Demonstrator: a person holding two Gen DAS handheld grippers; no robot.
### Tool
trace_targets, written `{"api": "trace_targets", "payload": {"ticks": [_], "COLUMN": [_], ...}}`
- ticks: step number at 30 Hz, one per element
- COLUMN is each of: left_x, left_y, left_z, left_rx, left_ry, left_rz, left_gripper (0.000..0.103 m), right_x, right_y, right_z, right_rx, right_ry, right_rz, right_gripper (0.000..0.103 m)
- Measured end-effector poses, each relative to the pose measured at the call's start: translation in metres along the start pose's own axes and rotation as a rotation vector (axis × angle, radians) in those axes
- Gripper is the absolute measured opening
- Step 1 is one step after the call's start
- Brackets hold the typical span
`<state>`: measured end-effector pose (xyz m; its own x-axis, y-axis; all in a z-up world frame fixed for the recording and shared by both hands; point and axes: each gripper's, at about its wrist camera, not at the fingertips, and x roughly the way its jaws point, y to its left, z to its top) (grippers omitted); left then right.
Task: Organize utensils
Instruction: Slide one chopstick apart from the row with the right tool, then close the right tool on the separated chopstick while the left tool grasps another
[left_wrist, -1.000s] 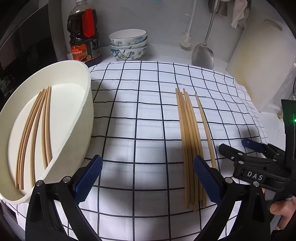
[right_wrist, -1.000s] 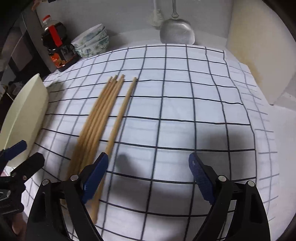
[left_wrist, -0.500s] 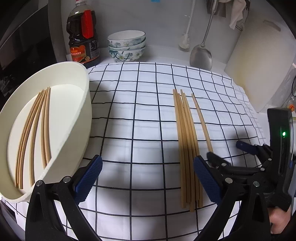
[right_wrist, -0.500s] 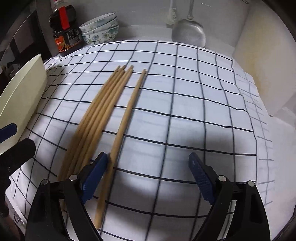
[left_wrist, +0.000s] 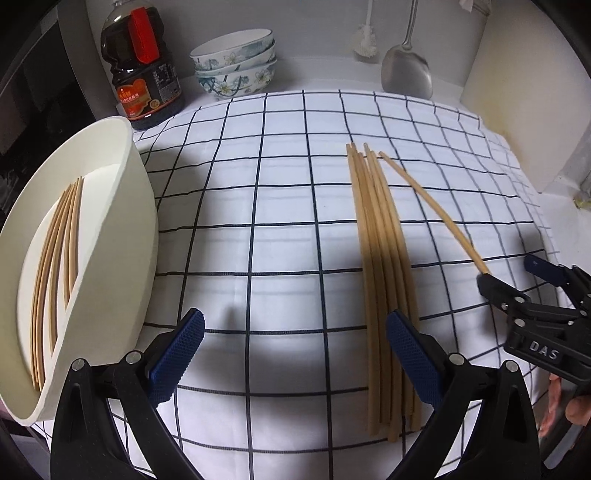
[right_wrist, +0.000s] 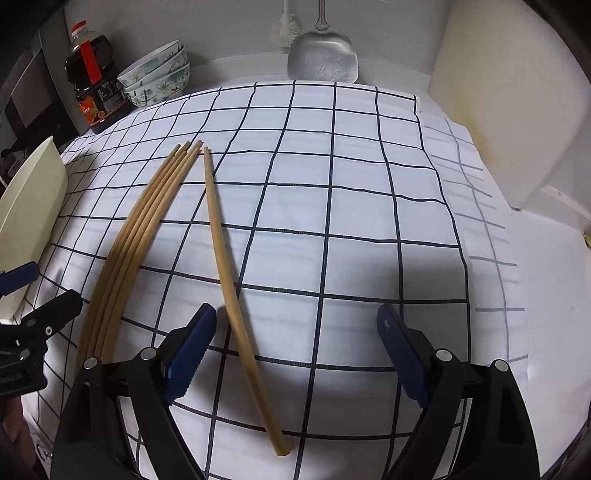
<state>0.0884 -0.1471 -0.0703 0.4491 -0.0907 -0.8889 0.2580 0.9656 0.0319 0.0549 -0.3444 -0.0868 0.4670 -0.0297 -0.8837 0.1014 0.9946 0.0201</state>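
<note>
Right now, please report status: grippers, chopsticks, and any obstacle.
Left gripper open, empty. Right gripper open, straddling the single chopstick, not gripping. Chopstick bundle on cloth; others in white bin. Nothing in the way.

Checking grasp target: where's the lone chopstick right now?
In the right wrist view, the lone chopstick lies flat on the checked cloth, just right of the chopstick bundle, its near end between the open right gripper's fingers.

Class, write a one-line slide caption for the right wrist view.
Open right tool straddles a lone chopstick on the checked cloth, beside a chopstick bundle.
</note>
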Motion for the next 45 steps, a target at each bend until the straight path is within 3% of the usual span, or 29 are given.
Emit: {"api": "trace_targets", "payload": {"ticks": [11,19,26,33,35,37,40,44,45], "left_x": [0.012,0.007,0.013,0.016,0.012,0.009,0.005,0.005,0.005], "left_y": [0.002,0.002,-0.013,-0.004,-0.008,-0.014,-0.024,-0.026,-0.025], "left_z": [0.001,-0.010,-0.003,-0.004,-0.006,-0.006,-0.008,-0.010,-0.010], "left_rx": [-0.016,0.003,0.067,0.033,0.048,0.057,0.080,0.075,0.069], "left_ry": [0.019,-0.013,-0.030,-0.059,-0.075,-0.079,-0.090,-0.108,-0.114], "left_rz": [0.000,-0.005,0.069,0.015,-0.010,-0.038,-0.063,-0.065,-0.065], "left_gripper": [0.098,0.098,0.098,0.094,0.076,0.058,0.032,0.007,0.007], "right_x": [0.000,0.001,0.002,0.003,0.003,0.001,-0.002,-0.003,-0.003], "right_y": [0.001,0.001,0.001,0.003,0.004,0.005,0.006,0.009,0.009], "right_z": [0.000,0.000,0.000,0.001,0.000,0.000,0.002,0.001,0.001], "right_rx": [0.005,-0.001,-0.002,0.005,-0.002,-0.013,-0.018,-0.031,-0.035], "right_ry": [-0.002,-0.017,-0.019,-0.045,-0.058,-0.072,-0.087,-0.099,-0.100], "right_rz": [-0.002,-0.014,-0.014,-0.020,-0.017,-0.011,-0.021,-0.043,-0.048], "right_gripper": [0.085,0.085,0.085,0.084,0.083,0.072,0.029,0.011,0.008]}}
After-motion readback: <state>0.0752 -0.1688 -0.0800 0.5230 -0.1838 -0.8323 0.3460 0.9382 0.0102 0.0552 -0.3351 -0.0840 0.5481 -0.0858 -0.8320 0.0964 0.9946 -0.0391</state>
